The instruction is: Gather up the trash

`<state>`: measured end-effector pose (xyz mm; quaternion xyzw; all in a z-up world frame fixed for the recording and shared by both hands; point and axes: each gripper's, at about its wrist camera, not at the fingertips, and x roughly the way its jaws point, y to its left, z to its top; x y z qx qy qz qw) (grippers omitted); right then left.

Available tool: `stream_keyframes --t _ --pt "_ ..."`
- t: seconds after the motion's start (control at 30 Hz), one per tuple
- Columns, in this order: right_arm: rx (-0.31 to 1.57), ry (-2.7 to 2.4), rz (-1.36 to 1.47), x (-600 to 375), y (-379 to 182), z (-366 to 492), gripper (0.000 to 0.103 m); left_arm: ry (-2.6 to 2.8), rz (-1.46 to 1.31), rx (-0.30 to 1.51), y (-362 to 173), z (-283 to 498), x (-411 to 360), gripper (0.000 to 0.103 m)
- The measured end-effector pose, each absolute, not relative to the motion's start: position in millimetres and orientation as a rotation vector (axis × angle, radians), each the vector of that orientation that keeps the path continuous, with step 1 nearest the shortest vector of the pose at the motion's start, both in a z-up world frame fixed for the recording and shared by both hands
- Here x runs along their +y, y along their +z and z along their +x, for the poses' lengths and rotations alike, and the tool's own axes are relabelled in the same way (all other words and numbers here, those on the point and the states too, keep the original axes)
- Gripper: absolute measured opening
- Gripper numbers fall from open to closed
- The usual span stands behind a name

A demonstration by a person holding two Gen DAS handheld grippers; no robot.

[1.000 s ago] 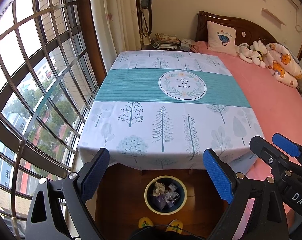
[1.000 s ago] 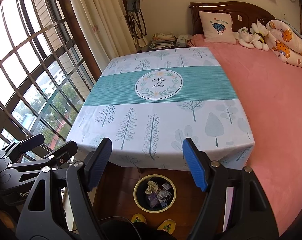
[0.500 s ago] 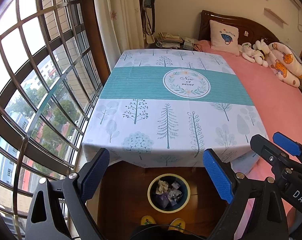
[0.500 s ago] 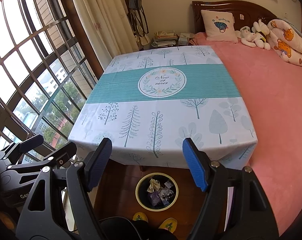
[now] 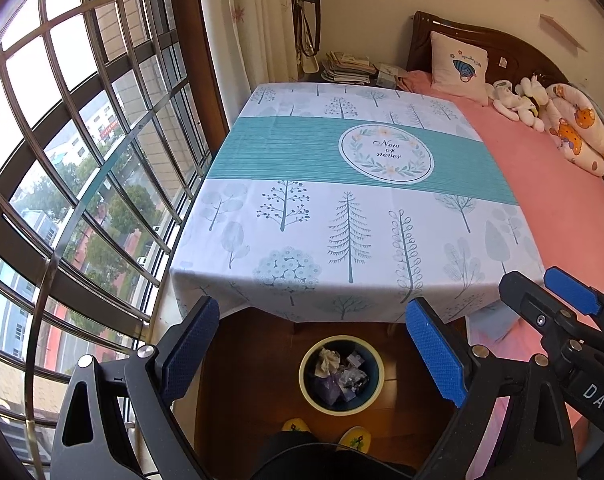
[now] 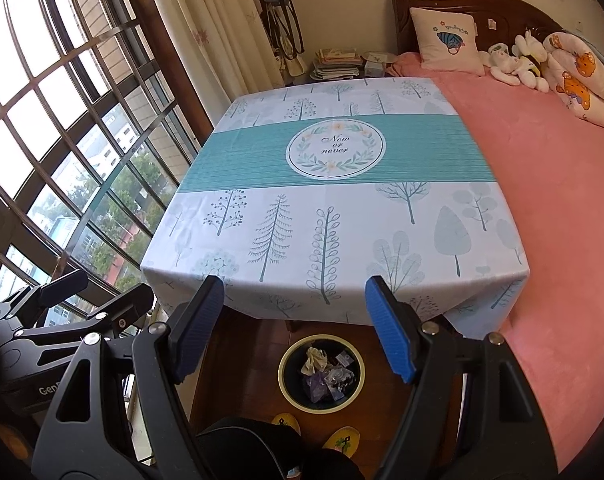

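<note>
A round dark bin (image 5: 375, 390) (image 6: 290, 390) with a pale yellow rim stands on the wooden floor just in front of the table. Crumpled white paper and purple wrappers, the trash (image 5: 341, 374) (image 6: 325, 376), lie inside it. My left gripper (image 5: 313, 326) hangs open above the bin, nothing between its blue pads. My right gripper (image 6: 294, 304) is open too and holds nothing. Both point down over the table's near edge. The table (image 5: 341, 224) (image 6: 341, 216) wears a white and teal tree-print cloth, and no trash shows on it.
A barred bay window (image 5: 82, 160) runs along the left. A bed with a pink cover (image 5: 561, 200), a pillow and soft toys lies to the right, touching the table. Stacked papers (image 5: 347, 68) sit behind the table. A person's yellow slippers (image 5: 325, 434) show below.
Both views have slid slightly back and down: the table and bin sit a little farther right and lower in frame. Both grippers stay open and empty.
</note>
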<state>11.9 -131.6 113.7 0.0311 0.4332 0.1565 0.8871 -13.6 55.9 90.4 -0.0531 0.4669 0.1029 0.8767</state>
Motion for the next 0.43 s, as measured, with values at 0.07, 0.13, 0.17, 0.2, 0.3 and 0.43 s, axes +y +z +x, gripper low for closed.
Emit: stream_keyframes --t 0.07,0.13,0.17,0.2,0.3,0.43 --pt "0.902 0.321 0.066 -131.3 113.0 11.9 0.071 0.215 -0.102 0.974 89.5 -12.8 54.8 0.095" --pt "0.907 0.317 0.072 -131.3 110.9 11.7 0.071 0.212 -0.100 0.976 88.0 -13.0 55.3 0.095" --pt "0.908 0.314 0.073 -133.0 110.4 10.9 0.071 0.210 -0.099 0.977 87.7 -12.7 54.6 0.095" --pt "0.907 0.311 0.073 -134.0 110.2 10.0 0.071 0.209 -0.098 0.976 87.4 -12.7 53.6 0.095" --pt "0.906 0.304 0.073 -137.4 109.9 8.9 0.071 0.213 -0.087 0.960 87.6 -15.1 50.1 0.095" --pt "0.900 0.299 0.075 -140.6 111.6 5.4 0.071 0.183 -0.074 0.929 91.3 -18.3 42.8 0.087"
